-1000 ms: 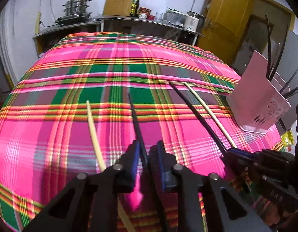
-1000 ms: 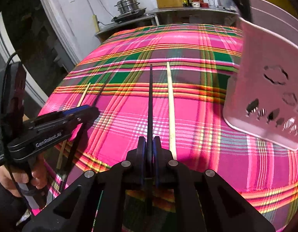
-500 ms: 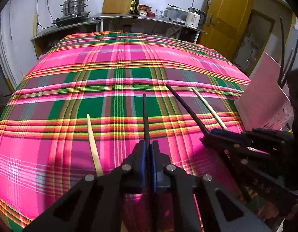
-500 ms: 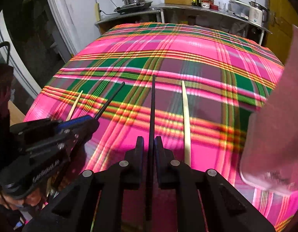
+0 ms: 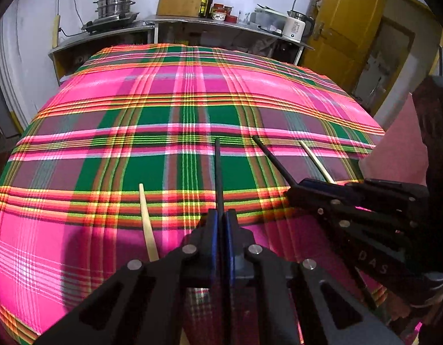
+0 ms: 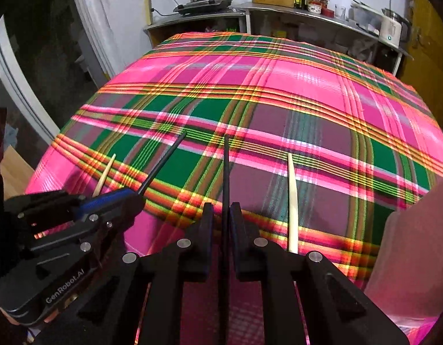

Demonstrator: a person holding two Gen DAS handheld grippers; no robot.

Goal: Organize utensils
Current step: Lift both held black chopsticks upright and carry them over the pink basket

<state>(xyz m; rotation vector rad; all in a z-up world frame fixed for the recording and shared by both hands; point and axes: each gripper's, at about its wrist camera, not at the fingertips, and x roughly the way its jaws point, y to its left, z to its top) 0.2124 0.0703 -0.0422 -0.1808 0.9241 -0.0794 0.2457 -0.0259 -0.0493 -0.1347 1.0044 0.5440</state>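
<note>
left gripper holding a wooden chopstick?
No: the left gripper is shut on a black chopstick; the wooden chopstick lies beside it.

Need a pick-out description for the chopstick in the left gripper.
Start at the plaid tablecloth. At its near edge the left gripper is shut on a black chopstick pointing up the cloth. The wooden chopstick lying just left of it is pale and ungripped.

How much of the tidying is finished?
Done: can't tell; the pink holder shows only its side. In hand: left gripper pinches one black chopstick; right gripper fingers are closing on another black chopstick. Left: two pale chopsticks on the cloth.
</note>
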